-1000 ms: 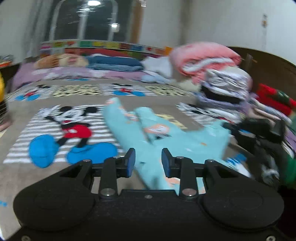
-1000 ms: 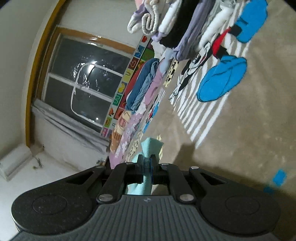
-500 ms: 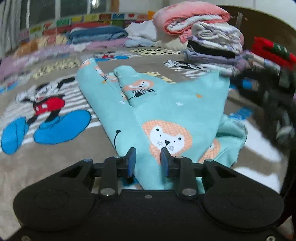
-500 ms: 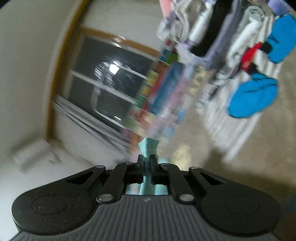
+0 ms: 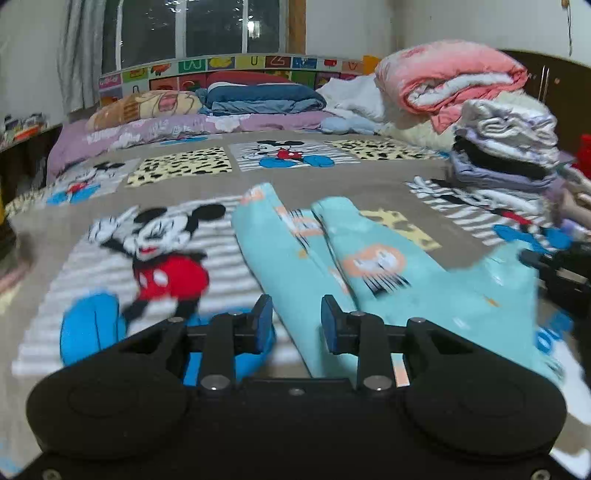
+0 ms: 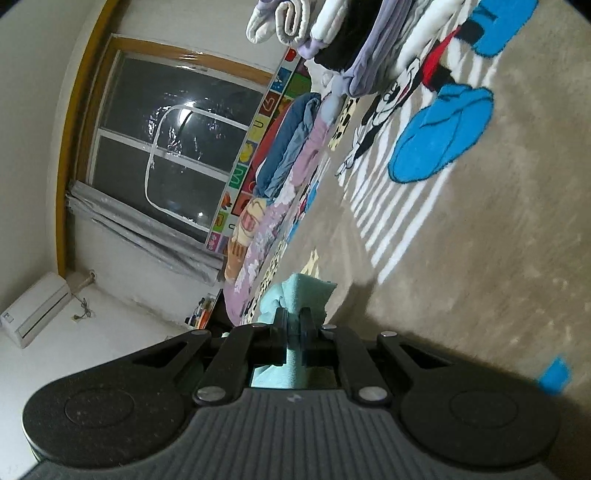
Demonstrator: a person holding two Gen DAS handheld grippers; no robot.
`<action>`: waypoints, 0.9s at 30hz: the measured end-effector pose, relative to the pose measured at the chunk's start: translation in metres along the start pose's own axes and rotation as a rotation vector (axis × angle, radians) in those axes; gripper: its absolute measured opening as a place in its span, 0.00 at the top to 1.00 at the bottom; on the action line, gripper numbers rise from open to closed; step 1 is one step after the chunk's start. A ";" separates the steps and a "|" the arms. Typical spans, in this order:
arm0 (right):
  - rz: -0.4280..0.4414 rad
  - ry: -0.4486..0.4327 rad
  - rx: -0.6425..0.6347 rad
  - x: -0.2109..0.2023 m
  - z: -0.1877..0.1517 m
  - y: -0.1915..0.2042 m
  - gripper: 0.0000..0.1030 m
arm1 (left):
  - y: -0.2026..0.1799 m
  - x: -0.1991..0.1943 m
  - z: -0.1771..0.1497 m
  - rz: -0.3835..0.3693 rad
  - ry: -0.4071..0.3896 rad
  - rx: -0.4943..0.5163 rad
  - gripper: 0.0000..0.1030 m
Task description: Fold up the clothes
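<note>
Light teal children's trousers with lion prints lie on the Mickey Mouse bedspread, both legs pointing toward the head of the bed. My left gripper hovers low over the near edge of the left leg, open, its blue pads apart and pressing on nothing. My right gripper is shut on a fold of the teal cloth, which sticks out past its fingertips. In the left wrist view its dark body shows at the right edge, by the raised waist end.
A stack of folded clothes stands at the right of the bed, with a rolled pink blanket behind it. Pillows and folded bedding line the head under a dark window. A hand shows at the far right.
My left gripper has swung left and back from over the lion print to the left leg's near edge, still open. The right gripper keeps its grip on the teal cloth.
</note>
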State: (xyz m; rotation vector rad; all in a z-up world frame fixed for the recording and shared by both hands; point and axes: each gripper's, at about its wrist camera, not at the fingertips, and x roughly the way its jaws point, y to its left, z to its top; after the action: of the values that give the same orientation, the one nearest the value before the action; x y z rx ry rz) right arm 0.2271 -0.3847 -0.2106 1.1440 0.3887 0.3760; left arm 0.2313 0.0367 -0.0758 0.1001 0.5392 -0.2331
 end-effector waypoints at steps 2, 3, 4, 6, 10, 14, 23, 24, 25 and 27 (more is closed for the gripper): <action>0.003 0.008 -0.001 0.002 0.000 0.000 0.91 | 0.002 0.021 0.015 0.018 0.008 0.035 0.73; 0.004 0.011 -0.002 0.003 0.000 0.000 0.91 | 0.004 0.032 0.022 0.025 0.011 0.049 0.73; 0.006 0.014 -0.004 0.004 0.000 0.000 0.91 | 0.005 0.043 0.029 0.032 0.015 0.063 0.73; 0.008 0.018 -0.006 0.005 -0.002 0.000 0.91 | 0.006 0.067 0.040 0.043 0.030 0.089 0.73; 0.012 0.022 -0.004 0.006 -0.002 0.001 0.91 | -0.001 0.118 0.036 0.035 0.177 0.166 0.73; 0.015 0.025 -0.004 0.008 -0.002 0.001 0.91 | 0.000 0.123 0.047 0.023 0.169 0.174 0.73; 0.041 0.040 0.000 0.009 -0.002 0.001 0.89 | 0.009 0.187 0.066 0.050 0.246 0.159 0.73; 0.042 0.042 0.000 0.009 -0.002 0.001 0.89 | 0.010 0.187 0.067 0.044 0.225 0.141 0.73; 0.041 0.044 0.000 0.010 -0.001 0.001 0.89 | 0.014 0.185 0.072 0.038 0.222 0.097 0.73; 0.041 0.046 0.000 0.010 -0.001 0.002 0.89 | 0.019 0.174 0.079 0.033 0.176 0.046 0.73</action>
State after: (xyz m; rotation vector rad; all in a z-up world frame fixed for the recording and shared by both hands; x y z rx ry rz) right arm 0.2347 -0.3785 -0.2105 1.1456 0.4063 0.4385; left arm 0.4204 0.0089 -0.0983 0.1748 0.7071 -0.2059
